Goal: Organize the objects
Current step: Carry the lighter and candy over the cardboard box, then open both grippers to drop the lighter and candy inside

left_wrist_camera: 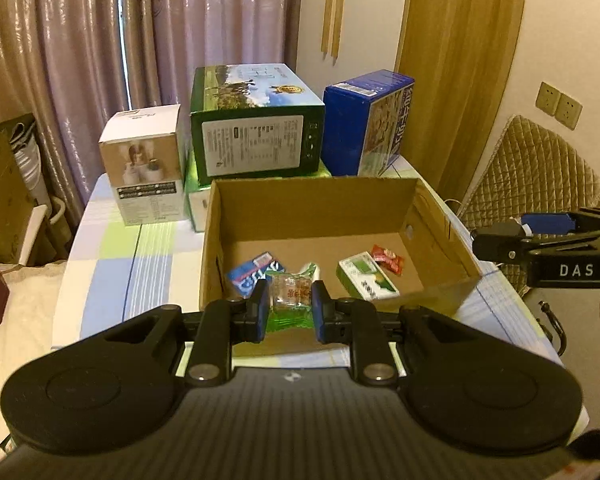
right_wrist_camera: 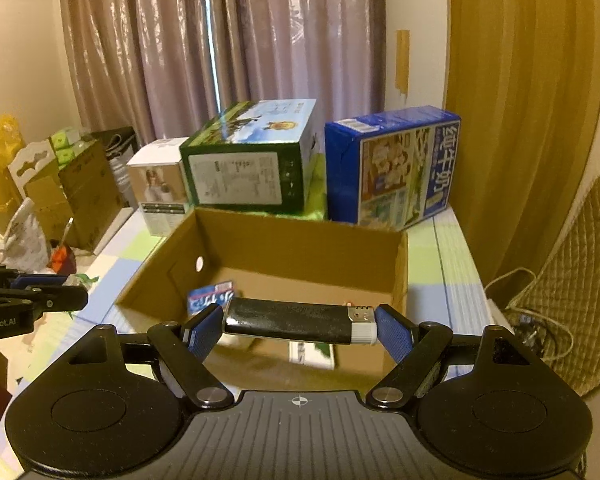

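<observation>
Left gripper (left_wrist_camera: 288, 307) is clamped on a clear snack packet w/ green wrapper ends (left_wrist_camera: 291, 300), pads pressing it from both sides, held just over the near wall of the open cardboard box (left_wrist_camera: 312, 204). Right gripper (right_wrist_camera: 300, 322) is pinching a black lighter (right_wrist_camera: 292, 320) lengthwise, end to end, metal+white cap toward its right finger, also hanging above the box's near edge. Inside the box, on the bottom: a blue packet (left_wrist_camera: 254, 274) near the left wall, a green-and-white small carton (left_wrist_camera: 366, 278) right of center, and a red candy wrapper (left_wrist_camera: 388, 260) just behind the carton, touching or almost, can't tell. The box sits on a table w/ a checked blue/green/white cloth (left_wrist_camera: 140, 264), toward its near right part. Along the table's far edge: a white product box (left_wrist_camera: 146, 168) on the left, a green box (left_wrist_camera: 256, 128) in the middle stacked on something light green, and a blue milk carton box (left_wrist_camera: 364, 128) on the right. Curtains (left_wrist_camera: 100, 40) behind all that.
</observation>
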The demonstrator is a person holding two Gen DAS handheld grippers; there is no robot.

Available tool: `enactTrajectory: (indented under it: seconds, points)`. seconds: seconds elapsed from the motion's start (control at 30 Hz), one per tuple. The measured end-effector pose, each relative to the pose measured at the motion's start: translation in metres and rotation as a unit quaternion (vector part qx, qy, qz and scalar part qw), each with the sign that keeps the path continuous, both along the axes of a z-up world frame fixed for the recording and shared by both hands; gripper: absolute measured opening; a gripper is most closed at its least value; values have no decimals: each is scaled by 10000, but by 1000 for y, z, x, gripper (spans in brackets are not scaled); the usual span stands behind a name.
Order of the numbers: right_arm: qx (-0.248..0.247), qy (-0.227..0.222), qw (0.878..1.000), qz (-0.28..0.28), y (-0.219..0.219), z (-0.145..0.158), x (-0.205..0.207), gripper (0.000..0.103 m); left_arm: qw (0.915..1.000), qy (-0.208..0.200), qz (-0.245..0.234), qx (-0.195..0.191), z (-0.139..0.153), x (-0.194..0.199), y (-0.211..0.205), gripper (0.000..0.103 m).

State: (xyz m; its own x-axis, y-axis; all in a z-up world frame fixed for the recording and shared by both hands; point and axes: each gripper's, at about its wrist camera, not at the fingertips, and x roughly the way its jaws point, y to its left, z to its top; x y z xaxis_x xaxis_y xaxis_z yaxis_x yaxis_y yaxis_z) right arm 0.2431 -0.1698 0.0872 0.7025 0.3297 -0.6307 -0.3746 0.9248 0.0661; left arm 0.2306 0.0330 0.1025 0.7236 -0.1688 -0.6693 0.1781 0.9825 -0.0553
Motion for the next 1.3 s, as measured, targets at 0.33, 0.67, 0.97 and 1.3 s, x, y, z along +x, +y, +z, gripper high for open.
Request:
enactTrajectory:
  seconds: [0.33, 0.67, 0.97, 1.3]
  points:
    - [-150, 346, 9993, 72, 14, 2, 59, 79, 9988, 405, -285, 21, -5, 64, -17, 18]
    - [-177, 563, 9983, 29, 16, -14, 86, 79, 9974, 656, -298, 5, -22, 105, -21, 18]
    - [-172, 673, 9976, 13, 18, -32, 104, 79, 9968, 757, -250, -94, -37, 128, -19, 18]
    - [-219, 768, 9968, -15, 15, -49, 117, 79, 9961, 854, 5, -231, -61, 146, -16, 43]
